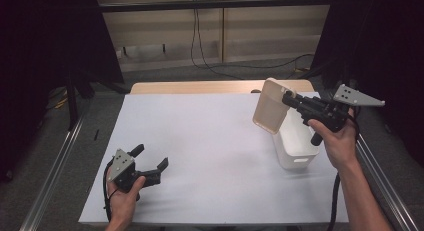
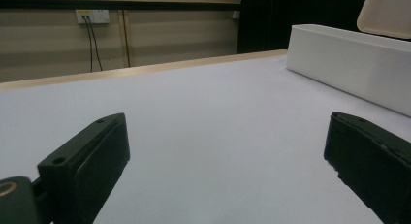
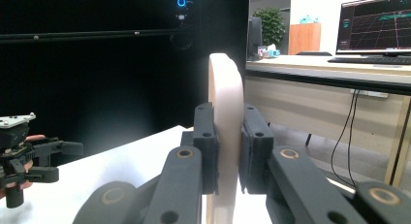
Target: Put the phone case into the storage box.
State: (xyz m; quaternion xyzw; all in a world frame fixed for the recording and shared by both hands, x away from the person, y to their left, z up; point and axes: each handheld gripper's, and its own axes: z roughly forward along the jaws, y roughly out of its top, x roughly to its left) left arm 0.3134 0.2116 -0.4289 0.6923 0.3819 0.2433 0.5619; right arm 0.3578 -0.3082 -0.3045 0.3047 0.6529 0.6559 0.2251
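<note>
Left gripper [image 1: 150, 162] rested near the table's [image 1: 210, 156] front-left corner, jaws spread wide and empty, well apart from the work. Right gripper [image 1: 289, 99] clamped the beige lid [image 1: 270, 107] by its edge, tilted, directly above the far end of the white bin [image 1: 296, 141] at the table's right edge. Bin contents could not be seen.
</note>
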